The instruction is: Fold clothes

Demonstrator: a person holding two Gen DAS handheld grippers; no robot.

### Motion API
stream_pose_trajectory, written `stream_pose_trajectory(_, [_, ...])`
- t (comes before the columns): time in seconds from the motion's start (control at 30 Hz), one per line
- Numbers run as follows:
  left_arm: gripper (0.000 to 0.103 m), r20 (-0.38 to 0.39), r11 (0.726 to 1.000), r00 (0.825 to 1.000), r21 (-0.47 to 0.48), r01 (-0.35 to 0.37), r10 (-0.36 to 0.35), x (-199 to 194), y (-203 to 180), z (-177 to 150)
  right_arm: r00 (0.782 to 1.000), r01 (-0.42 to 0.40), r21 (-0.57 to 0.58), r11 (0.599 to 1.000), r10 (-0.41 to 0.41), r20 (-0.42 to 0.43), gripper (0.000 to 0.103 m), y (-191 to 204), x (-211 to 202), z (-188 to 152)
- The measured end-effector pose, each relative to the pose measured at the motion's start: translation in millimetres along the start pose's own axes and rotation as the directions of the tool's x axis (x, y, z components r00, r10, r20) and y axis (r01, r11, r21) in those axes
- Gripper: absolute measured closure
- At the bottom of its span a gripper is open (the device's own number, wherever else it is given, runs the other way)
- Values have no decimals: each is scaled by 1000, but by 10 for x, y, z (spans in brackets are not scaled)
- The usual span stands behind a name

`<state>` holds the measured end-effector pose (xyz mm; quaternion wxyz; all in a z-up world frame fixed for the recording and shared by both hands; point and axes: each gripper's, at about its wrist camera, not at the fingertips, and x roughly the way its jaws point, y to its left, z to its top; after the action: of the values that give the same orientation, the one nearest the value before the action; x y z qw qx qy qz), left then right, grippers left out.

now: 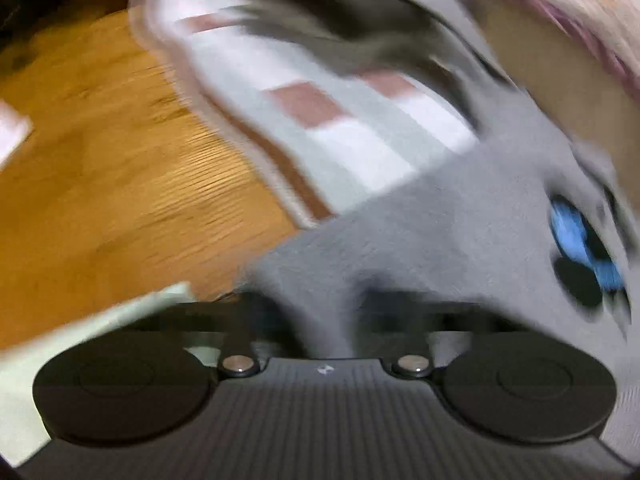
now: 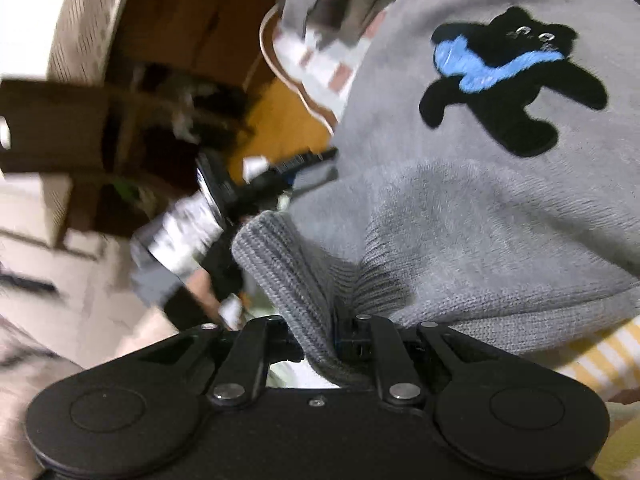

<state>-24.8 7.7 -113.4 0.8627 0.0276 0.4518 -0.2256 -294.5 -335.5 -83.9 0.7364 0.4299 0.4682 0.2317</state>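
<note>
Soft grey knitted sweater point(image 2: 500, 216) with a black-and-blue cat patch point(image 2: 508, 80), lifted clear over the checked white, grey and pink rug point(image 1: 360, 136) and the orange wooden floor point(image 1: 120, 152). Right gripper point(image 2: 340, 344) pinched tight on the ribbed hem. Left gripper point(image 1: 332, 320) seemingly pinching grey knit too, though blurred, so hard to be sure. Best kept taut and level between both grips, then lowered flat, patch side down, before folding the sleeves.

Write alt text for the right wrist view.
The right tool grips the ribbed hem of a grey knit sweater bearing a black cat patch with blue across its body. Left of the sweater, blurred, the other tool hangs over an orange wooden floor.
</note>
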Motion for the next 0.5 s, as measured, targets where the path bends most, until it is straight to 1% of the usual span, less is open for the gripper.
stream_pose_trajectory(0.03, [99, 50, 999, 999, 40, -17, 15, -138, -69, 17, 1000, -16, 14, 1000, 15, 15, 88, -16, -84, 31])
stream_pose_trajectory(0.07, [99, 101, 996, 994, 80, -35, 27, -275, -138, 35, 999, -19, 14, 1000, 19, 26, 88, -19, -160, 59])
stream_pose_trajectory(0.1, [99, 149, 994, 988, 100, -54, 39, -423, -179, 53, 999, -16, 5, 1000, 16, 30, 88, -4, -187, 96])
stream_pose_trajectory(0.17, [99, 228, 995, 971, 58, -81, 66, -763, -130, 87, 1000, -19, -19, 1000, 19, 16, 88, 61, -189, 119])
stream_pose_trajectory(0.2, [99, 263, 996, 962, 38, -86, 74, -930, -82, 85, 999, -38, -33, 999, 38, -6, 88, 111, -183, 95])
stream_pose_trajectory(0.23, [99, 284, 995, 955, 29, -94, 82, -1055, -48, 75, 998, -59, -46, 997, 58, -40, 88, 137, -173, 34])
stream_pose_trajectory(0.27, [99, 286, 993, 953, 29, -110, 98, -1128, -39, 55, 997, -49, -68, 996, 44, -69, 88, 188, -122, -39])
stream_pose_trajectory(0.3, [99, 266, 991, 957, 35, -129, 115, -1119, -38, 21, 995, -36, -90, 995, 27, -97, 88, 234, -66, -110])
stream_pose_trajectory(0.33, [100, 228, 987, 964, 45, -152, 138, -1027, -37, -24, 993, 6, -109, 994, -19, -112, 89, 230, 39, -164])
stream_pose_trajectory(0.4, [100, 151, 979, 972, 64, -193, 182, -824, -35, -116, 984, 89, -150, 985, -111, -141, 89, 220, 249, -273])
stream_pose_trajectory(0.47, [100, 67, 980, 979, 33, -194, 191, -541, -1, -210, 966, 170, -184, 968, -201, -164, 88, 205, 450, -348])
stream_pose_trajectory(0.5, [100, 18, 982, 982, 16, -188, 188, -413, 12, -249, 954, 209, -198, 958, -244, -174, 87, 195, 547, -371])
